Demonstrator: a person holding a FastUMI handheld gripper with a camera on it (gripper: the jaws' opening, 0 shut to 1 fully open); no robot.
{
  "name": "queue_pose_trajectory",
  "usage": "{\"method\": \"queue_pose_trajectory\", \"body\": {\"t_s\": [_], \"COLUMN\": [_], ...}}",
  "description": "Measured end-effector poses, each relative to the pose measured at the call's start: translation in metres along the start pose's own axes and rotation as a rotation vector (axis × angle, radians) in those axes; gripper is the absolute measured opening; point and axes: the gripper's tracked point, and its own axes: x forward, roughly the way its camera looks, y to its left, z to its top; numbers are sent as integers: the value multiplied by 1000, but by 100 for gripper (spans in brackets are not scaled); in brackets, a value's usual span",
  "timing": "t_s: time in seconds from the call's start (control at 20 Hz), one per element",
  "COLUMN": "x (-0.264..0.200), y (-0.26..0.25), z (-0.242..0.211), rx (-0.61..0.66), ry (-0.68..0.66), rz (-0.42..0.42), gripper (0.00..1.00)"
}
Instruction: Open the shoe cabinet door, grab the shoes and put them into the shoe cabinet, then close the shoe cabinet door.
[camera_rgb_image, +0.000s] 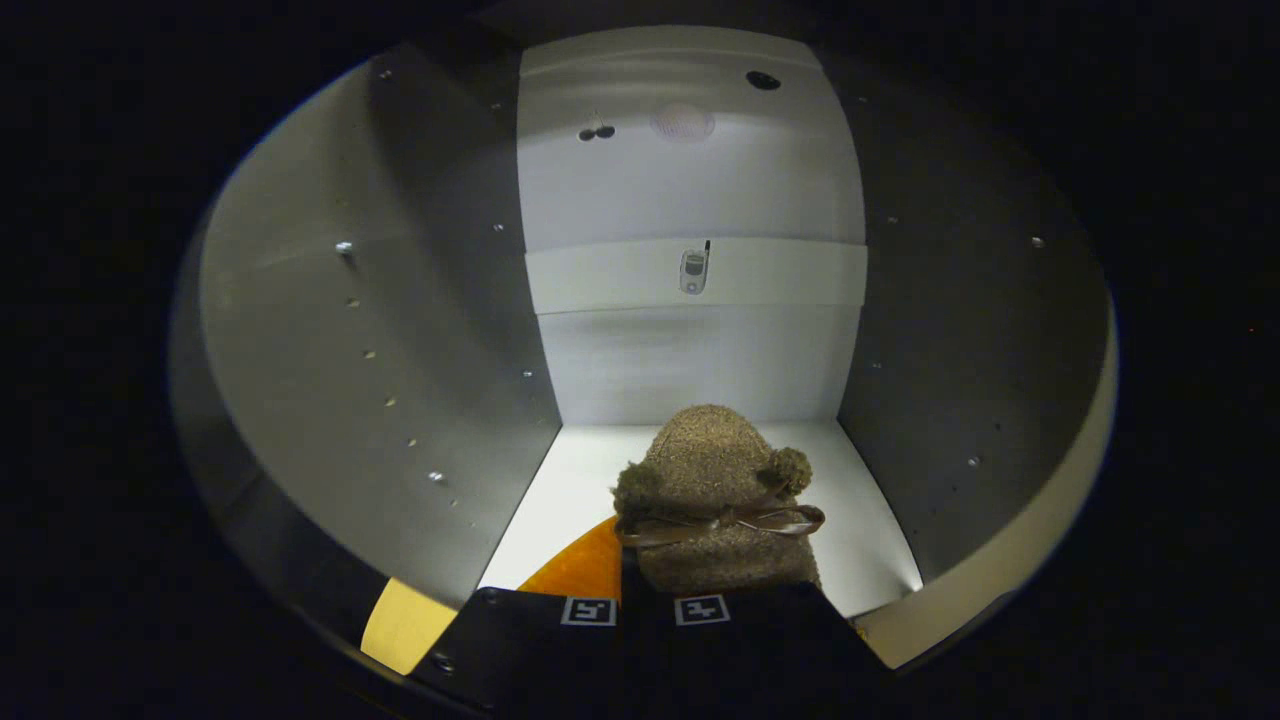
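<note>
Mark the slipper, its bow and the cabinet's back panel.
slipper (712, 455): gripper view, on its rounded toe.
bow (745, 520): gripper view, on the ribbon knot.
back panel (690, 360): gripper view, on its bare lower part.

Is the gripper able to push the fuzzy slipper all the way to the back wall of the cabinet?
Probably yes. The gripper looks shut on the slipper, already inside the cabinet. The white floor beyond the toe runs bare to the back wall, nothing standing in the way.

Fuzzy tan shoe (712, 500), ribbon bow and two pompoms, toe pointing inward, inside open white shoe cabinet (690, 340), on its floor.
</note>
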Motion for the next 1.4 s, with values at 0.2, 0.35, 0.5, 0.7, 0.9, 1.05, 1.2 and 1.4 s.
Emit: {"method": "queue_pose_trajectory", "body": {"t_s": [0.2,0.35,0.5,0.7,0.9,1.05,1.2,1.4], "x": [49,75,96,112,110,94,70,26], "y": [-10,-11,-16,-21,-16,-10,-2,-2], "z": [5,1,-8,-23,-23,-19,-17,-6], "rx": [-44,-25,-23,4,68,97,117,115], "ry": [3,34,69,125,139,142,139,70], "rz": [-36,-46,-85,-120,-109,-77,-31,-14], "gripper": [6,6,7,8,23,43,72,98]}}
